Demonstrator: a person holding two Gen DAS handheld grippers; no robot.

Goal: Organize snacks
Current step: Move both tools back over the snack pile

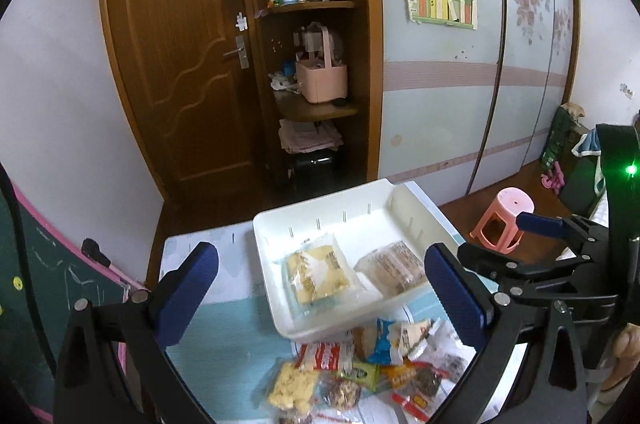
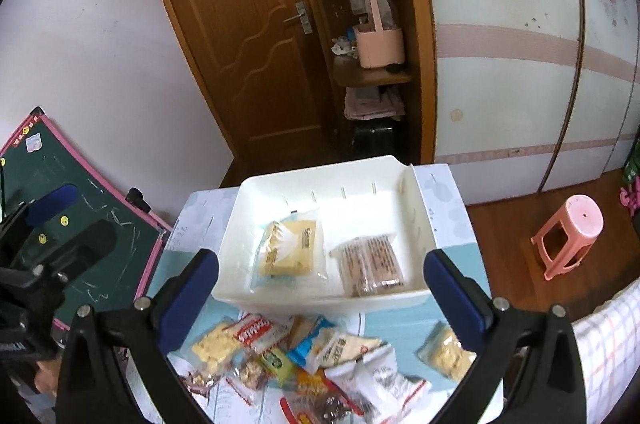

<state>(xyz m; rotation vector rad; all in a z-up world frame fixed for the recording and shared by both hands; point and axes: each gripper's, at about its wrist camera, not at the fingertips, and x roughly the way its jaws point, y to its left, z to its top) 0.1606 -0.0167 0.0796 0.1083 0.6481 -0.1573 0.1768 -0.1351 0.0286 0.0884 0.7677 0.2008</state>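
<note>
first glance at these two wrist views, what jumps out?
The white tray mid-table, holding just two packets: a yellow one on the left and a brown one on the right. Next, the bright snack pile heaped on the table just in front of it. Both grippers, left and right, hang open and empty above the pile.

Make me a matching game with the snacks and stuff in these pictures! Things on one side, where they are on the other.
Things:
1. yellow snack packet
2. pile of snack packets
3. pink stool
4. pink basket

Places:
A. on the wooden floor
B. on a shelf beside the door
C. inside the white bin
D. on the table, in front of the bin

Pairs: 1-C, 2-D, 3-A, 4-B
</note>
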